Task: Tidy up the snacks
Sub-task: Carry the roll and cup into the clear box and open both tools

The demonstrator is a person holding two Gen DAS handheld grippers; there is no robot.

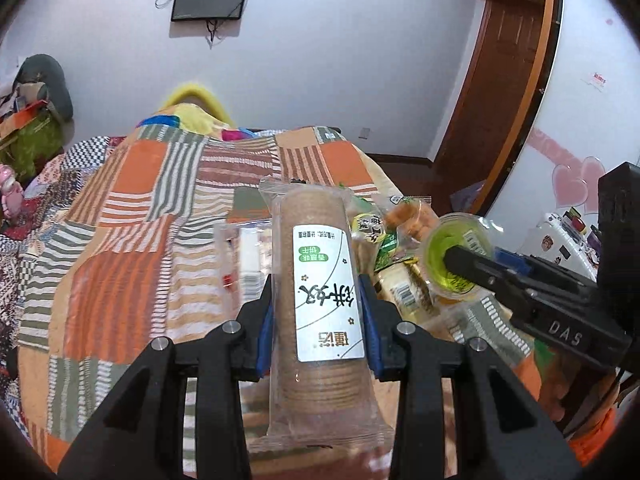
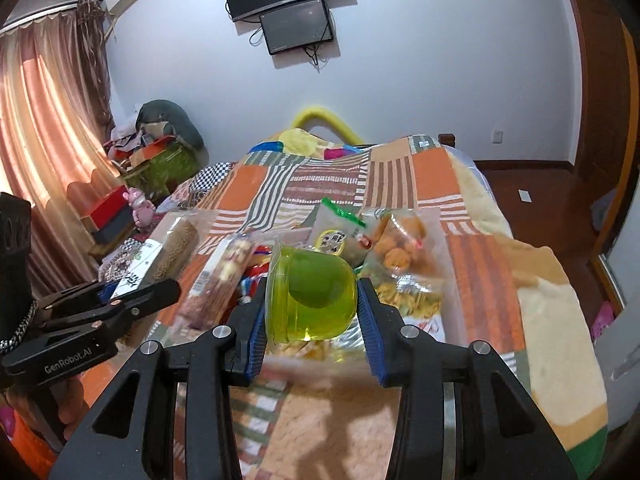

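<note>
My left gripper [image 1: 318, 320] is shut on a long clear pack of round brown biscuits [image 1: 320, 264] with a white label, held above the bed. My right gripper [image 2: 312, 312] is shut on a green jelly cup [image 2: 310, 292], its lid to the left. The cup also shows in the left wrist view [image 1: 454, 256], with the right gripper [image 1: 464, 260] to the right of the biscuit pack. In the right wrist view the left gripper [image 2: 136, 288] and its biscuit pack [image 2: 172, 248] are at the left. Loose snack bags [image 2: 400, 256] lie on the quilt behind the cup.
A patchwork quilt [image 1: 140, 240] covers the bed. A clear flat packet [image 1: 248, 256] lies left of the biscuit pack. A pile of clutter [image 2: 160, 152] sits by the curtain at far left. A wooden door [image 1: 500, 80] and white cabinet [image 1: 580, 120] stand at right.
</note>
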